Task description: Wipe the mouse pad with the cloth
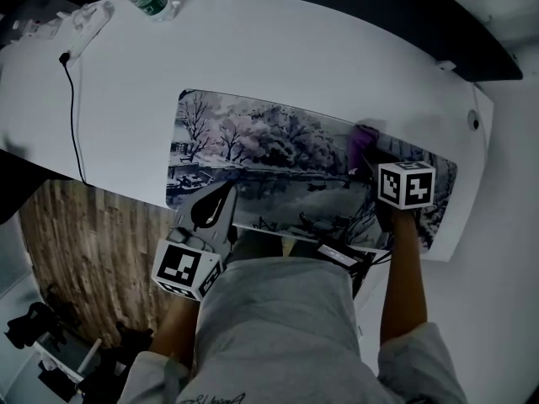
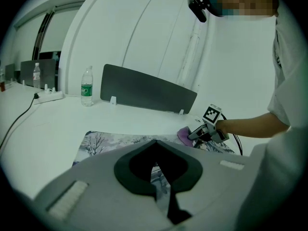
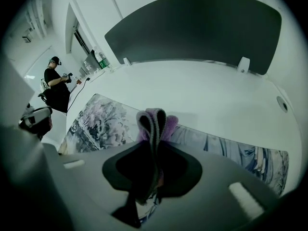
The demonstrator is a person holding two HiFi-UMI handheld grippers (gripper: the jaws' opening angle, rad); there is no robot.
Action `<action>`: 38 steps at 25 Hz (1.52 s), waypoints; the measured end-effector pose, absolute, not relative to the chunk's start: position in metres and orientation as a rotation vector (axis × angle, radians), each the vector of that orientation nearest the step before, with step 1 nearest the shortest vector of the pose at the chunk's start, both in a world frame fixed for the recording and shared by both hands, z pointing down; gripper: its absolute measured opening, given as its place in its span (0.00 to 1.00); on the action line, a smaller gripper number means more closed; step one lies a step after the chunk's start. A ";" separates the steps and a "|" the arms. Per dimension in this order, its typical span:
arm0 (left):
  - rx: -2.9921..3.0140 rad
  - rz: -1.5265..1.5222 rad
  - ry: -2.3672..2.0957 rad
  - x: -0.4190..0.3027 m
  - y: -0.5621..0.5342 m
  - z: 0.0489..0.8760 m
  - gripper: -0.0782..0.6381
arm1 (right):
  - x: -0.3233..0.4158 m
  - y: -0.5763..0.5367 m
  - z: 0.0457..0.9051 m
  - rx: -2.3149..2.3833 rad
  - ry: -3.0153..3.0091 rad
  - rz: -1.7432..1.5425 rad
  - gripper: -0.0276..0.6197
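My right gripper [image 1: 371,163] has its fingers clamped on the folded purple cloth [image 1: 362,141], which rests at the far edge of the landscape-print mouse pad [image 1: 269,154], toward its right. My left gripper [image 1: 216,211], fingers closed on nothing, hangs over the pad's near left edge. Dragging hard could shift the pad on the white surface [image 1: 253,57] or tug the fold loose.

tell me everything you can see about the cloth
The cloth is small, purple and soft-looking, like microfibre. It is bunched into upright folds that poke out beyond the right gripper, whose jaws are shut on it. It sits at the far edge of the mouse pad, toward its right end, and appears to rest on the printed surface.
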State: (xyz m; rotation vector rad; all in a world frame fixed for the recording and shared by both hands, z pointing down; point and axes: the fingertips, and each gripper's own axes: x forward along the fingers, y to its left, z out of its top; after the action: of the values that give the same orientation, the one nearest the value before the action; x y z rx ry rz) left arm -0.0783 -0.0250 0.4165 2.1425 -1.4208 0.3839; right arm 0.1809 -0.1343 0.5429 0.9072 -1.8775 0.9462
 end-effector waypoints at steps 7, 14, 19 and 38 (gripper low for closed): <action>2.128 0.379 -1.436 -0.112 -0.017 0.418 0.13 | 0.138 -0.129 0.542 0.870 -1.892 0.925 0.17; 2.117 0.358 -1.467 -0.141 -0.012 0.421 0.13 | 0.097 -0.128 0.544 0.818 -1.910 0.903 0.17; 2.098 0.344 -1.484 -0.160 -0.009 0.421 0.13 | 0.067 -0.127 0.543 0.773 -1.919 0.892 0.17; 2.007 0.327 -1.550 -0.206 0.005 0.434 0.13 | -0.040 -0.133 0.544 0.666 -2.011 0.913 0.17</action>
State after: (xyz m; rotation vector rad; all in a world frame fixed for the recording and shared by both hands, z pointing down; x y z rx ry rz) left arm -0.2059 0.0049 0.4336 2.0068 -1.5497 0.3270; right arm -0.0398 -0.1328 0.5435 0.6657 -2.0114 0.9129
